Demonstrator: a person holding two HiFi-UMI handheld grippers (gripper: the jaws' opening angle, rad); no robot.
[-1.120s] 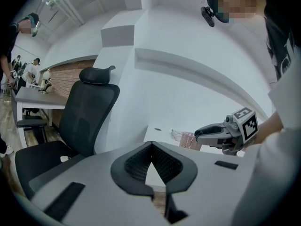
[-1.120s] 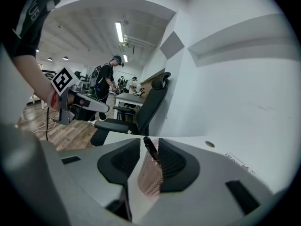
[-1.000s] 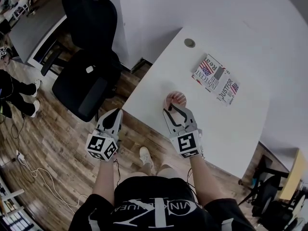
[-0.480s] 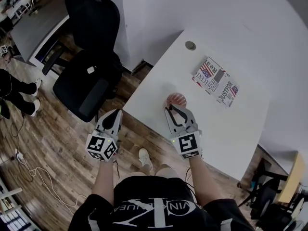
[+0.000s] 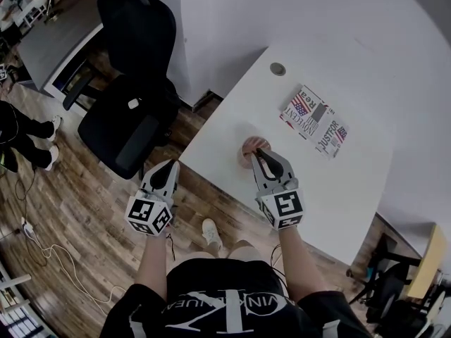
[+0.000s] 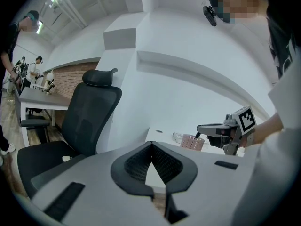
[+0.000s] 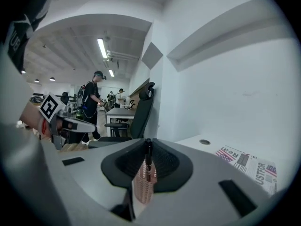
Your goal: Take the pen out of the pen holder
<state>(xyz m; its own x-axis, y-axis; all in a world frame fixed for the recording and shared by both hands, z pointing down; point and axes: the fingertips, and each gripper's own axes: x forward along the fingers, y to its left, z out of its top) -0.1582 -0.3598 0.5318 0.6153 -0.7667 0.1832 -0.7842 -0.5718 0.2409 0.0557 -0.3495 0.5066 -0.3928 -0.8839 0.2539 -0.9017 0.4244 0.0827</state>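
Right gripper view, first entry: right gripper clamped on the pen. Just closed from a wide spread down to a thin slit, with the slim dark shaft pinched upright between the pads. Lower end of pen apparently still down inside the pen holder, directly below the tips.

Against head view a second back: shifted from just short of the holder to over its rim, lifted slightly, rolled a little.

Meaning for the task: grasp made, extraction barely begun; straight upward pull judged next.

Left gripper: tips together on nothing, parked well left of the holder, off the table edge.

Holder: pink, round, perforated mesh wall; probably light, easy to tip.
Pads: black, ribbed.
Table: white, smooth, matte.
Printed paper: flat, beyond the holder.
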